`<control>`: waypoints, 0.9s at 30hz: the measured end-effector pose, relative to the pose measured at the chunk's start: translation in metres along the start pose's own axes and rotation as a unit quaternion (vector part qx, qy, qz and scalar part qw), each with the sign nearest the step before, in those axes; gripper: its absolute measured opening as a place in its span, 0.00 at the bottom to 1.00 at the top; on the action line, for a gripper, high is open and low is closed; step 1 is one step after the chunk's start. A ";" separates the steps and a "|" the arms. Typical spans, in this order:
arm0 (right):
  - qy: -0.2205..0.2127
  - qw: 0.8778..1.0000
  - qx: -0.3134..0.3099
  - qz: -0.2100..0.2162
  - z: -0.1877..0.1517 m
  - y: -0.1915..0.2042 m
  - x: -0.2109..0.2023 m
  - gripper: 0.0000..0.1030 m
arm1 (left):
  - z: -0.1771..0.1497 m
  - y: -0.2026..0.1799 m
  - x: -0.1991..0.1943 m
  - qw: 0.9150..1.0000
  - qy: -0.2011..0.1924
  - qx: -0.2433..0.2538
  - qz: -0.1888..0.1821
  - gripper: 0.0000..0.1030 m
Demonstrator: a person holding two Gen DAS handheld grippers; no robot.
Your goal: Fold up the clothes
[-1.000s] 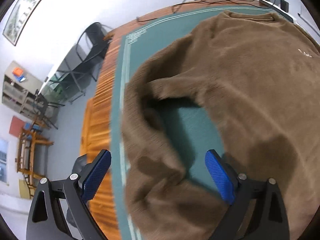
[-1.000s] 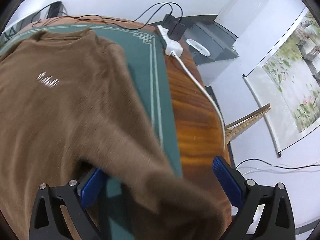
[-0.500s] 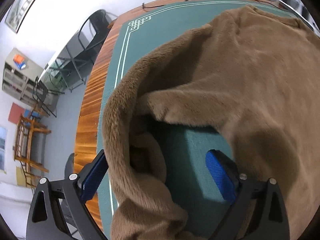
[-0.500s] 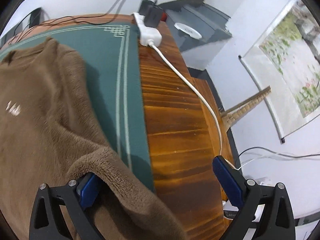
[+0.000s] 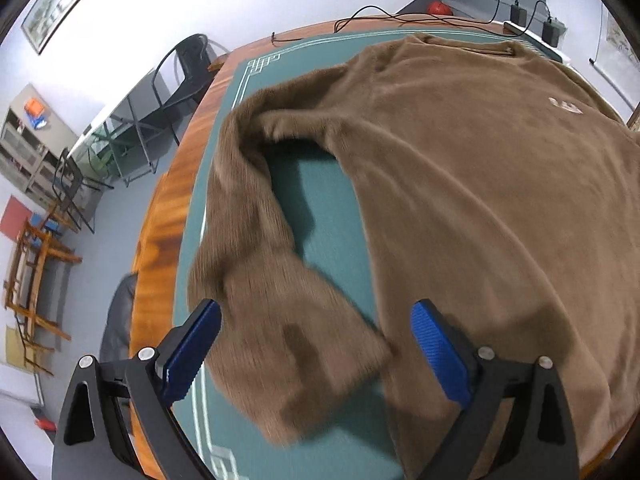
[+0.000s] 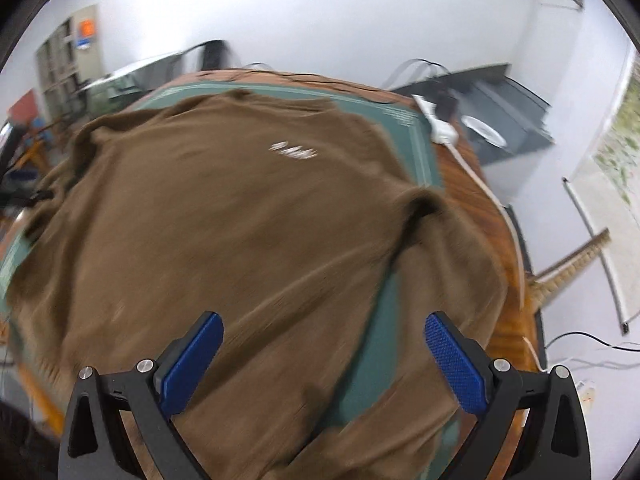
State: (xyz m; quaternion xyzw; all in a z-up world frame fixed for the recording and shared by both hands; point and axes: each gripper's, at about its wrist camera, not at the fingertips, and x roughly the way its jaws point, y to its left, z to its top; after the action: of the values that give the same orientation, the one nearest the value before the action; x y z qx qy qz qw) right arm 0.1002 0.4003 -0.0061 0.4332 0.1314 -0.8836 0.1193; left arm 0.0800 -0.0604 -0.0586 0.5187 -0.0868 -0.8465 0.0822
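A fuzzy brown sweater (image 5: pixel 460 168) lies spread on a green mat (image 5: pixel 316 208), collar at the far side, small white logo on the chest (image 6: pixel 292 151). Its left sleeve (image 5: pixel 256 248) bends down along the mat's left edge, the cuff end lying below and between the blue fingers of my left gripper (image 5: pixel 316 352), which is open and holds nothing. In the right wrist view the sweater body (image 6: pixel 208 232) fills the frame and the right sleeve (image 6: pixel 444 272) drapes toward the wooden edge. My right gripper (image 6: pixel 324 356) hovers open over the hem area, empty.
The mat covers a wooden table (image 5: pixel 168 208). A white power strip with cables (image 6: pixel 440 128) sits at the far right corner, a cord running along the table's right edge. Black cables (image 5: pixel 400 20) lie at the far edge. Chairs (image 5: pixel 180 76) and shelves stand to the left.
Both grippers have pulled back and risen from the sleeves. The left sleeve now lies flatter on the mat. The right view swung from the table's right edge onto the sweater body.
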 end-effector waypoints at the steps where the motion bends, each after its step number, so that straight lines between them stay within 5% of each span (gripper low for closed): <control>1: 0.000 1.000 -0.012 0.010 -0.010 0.010 -0.006 0.99 | -0.009 -0.002 -0.006 1.000 0.000 -0.005 0.000 0.95; 7: -0.003 0.995 -0.089 0.038 -0.073 0.047 -0.036 0.99 | -0.063 -0.005 -0.045 0.999 -0.005 -0.029 0.014 0.95; 13: -0.010 0.987 -0.158 0.019 -0.114 0.068 -0.047 0.97 | -0.111 0.002 -0.074 0.998 -0.003 -0.048 0.036 0.95; 16: -0.011 0.984 -0.176 -0.007 -0.118 0.076 -0.040 0.77 | -0.130 0.000 -0.078 0.998 0.006 -0.055 0.035 0.95; 17: -0.011 0.983 -0.182 -0.016 -0.119 0.079 -0.037 0.61 | -0.135 -0.001 -0.076 0.998 0.009 -0.057 0.034 0.95; 18: -0.011 0.982 -0.188 -0.025 -0.120 0.082 -0.035 0.54 | -0.137 -0.002 -0.075 0.998 0.010 -0.058 0.033 0.95; 27: -0.012 0.965 -0.239 -0.103 -0.131 0.106 -0.013 0.54 | -0.143 -0.006 -0.054 0.998 0.019 -0.063 0.002 0.95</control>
State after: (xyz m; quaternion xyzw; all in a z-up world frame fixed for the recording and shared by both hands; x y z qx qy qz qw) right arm 0.2387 0.3462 -0.0865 0.3654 0.3812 -0.8393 0.1292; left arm 0.2309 -0.0514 -0.0774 0.5287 -0.0326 -0.8399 0.1178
